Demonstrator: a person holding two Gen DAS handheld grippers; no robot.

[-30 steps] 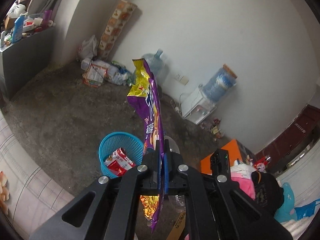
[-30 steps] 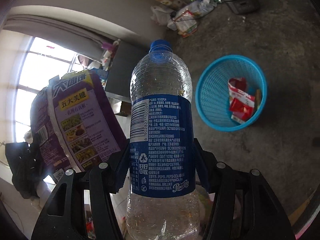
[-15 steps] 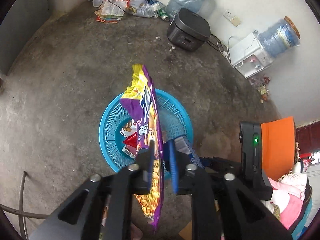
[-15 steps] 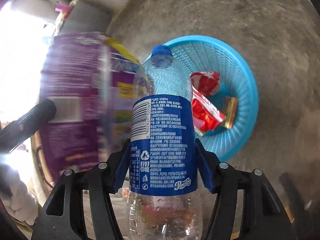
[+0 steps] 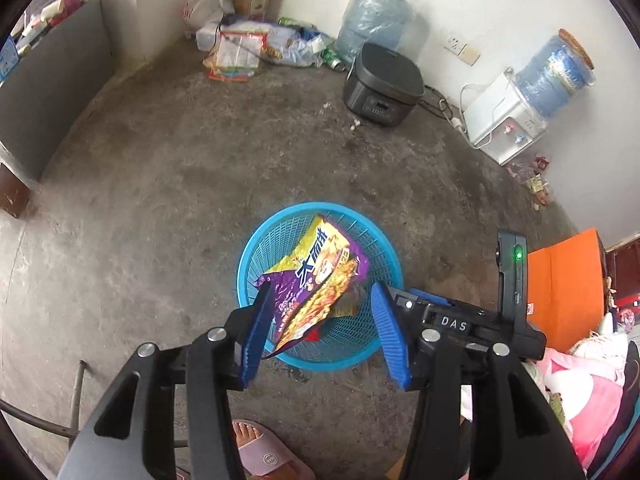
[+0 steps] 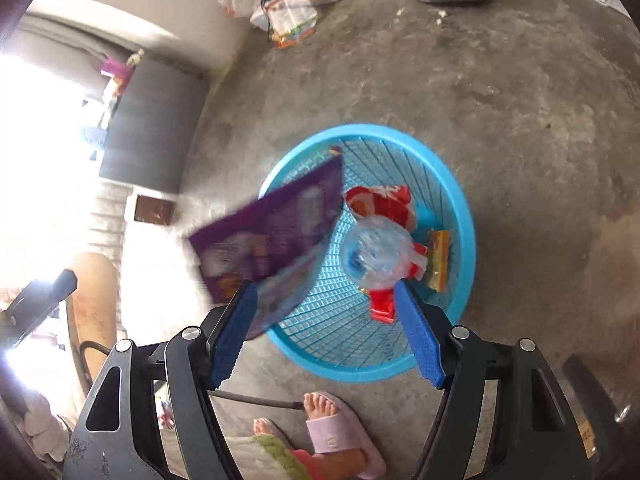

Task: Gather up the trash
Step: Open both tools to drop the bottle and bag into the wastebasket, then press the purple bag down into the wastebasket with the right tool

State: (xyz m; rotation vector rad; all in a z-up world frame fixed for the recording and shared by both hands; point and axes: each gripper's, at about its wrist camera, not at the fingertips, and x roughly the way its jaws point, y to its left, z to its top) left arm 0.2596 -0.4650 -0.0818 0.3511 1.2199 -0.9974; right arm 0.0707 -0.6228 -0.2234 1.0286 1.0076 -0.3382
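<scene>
Drop step under way: the left gripper [image 5: 326, 330], jaws opening, releases a purple and yellow foil snack bag [image 5: 316, 280], which hangs low-centre in the frame between them over the round blue plastic mesh basket [image 5: 384, 240]. The right gripper [image 6: 326, 334], jaws also opening, lets a clear plastic bottle [image 6: 378, 254] fall beyond its tips into the basket. Next, judging by this: lift clear and seek more litter.

Black tool [image 5: 326, 332], blue ribbed pads [image 5: 387, 332], pink slippers [image 6: 340, 436]
</scene>
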